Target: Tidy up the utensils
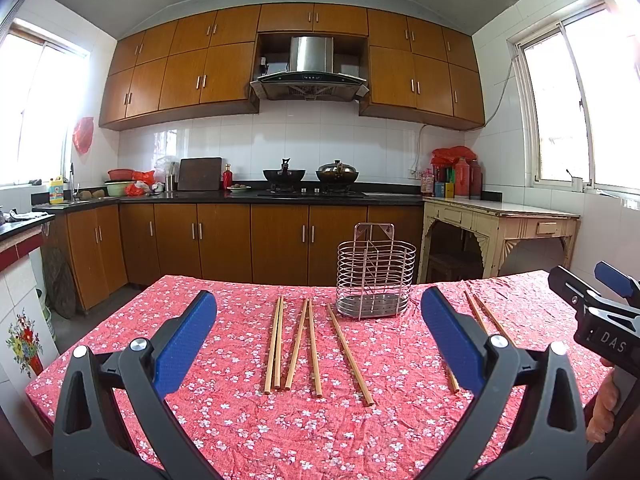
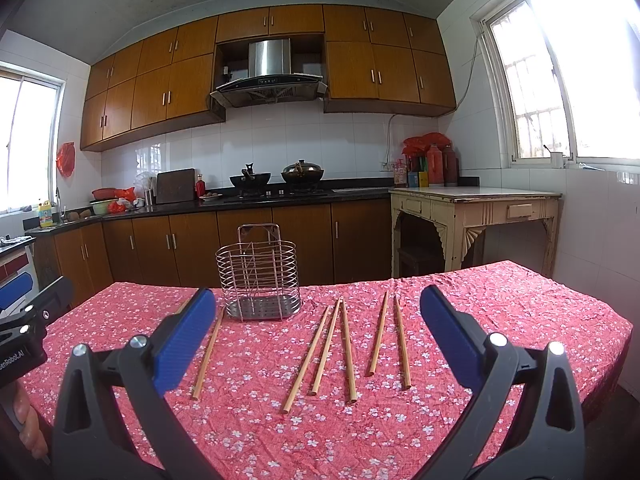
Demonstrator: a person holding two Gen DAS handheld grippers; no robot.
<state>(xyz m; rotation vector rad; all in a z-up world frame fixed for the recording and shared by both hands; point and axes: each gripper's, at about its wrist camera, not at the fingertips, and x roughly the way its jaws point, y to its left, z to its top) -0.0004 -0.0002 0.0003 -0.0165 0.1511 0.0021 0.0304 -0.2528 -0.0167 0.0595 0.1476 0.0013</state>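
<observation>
left gripper (image 1: 320, 328) jaws wide apart, empty — five chopsticks (image 1: 298, 346) lie flat on the floral tablecloth (image 1: 240, 432) between and beyond them. wire utensil holder (image 2: 259, 280) stands upright behind. right gripper (image 2: 318, 328) likewise spread — more chopsticks (image 2: 340, 350) ahead, untouched.

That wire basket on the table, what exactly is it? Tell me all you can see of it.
The wire basket is a metal utensil holder with a coppery shine: horizontal wire rings form an oval cage, wire dividers split the inside, and a taller wire hanging frame rises at its back. Its base is a perforated steel tray. It stands upright and empty on the red floral tablecloth, toward the far edge. The chopsticks lie flat on the cloth nearer the cameras; none visibly touches it, and neither gripper does.
</observation>
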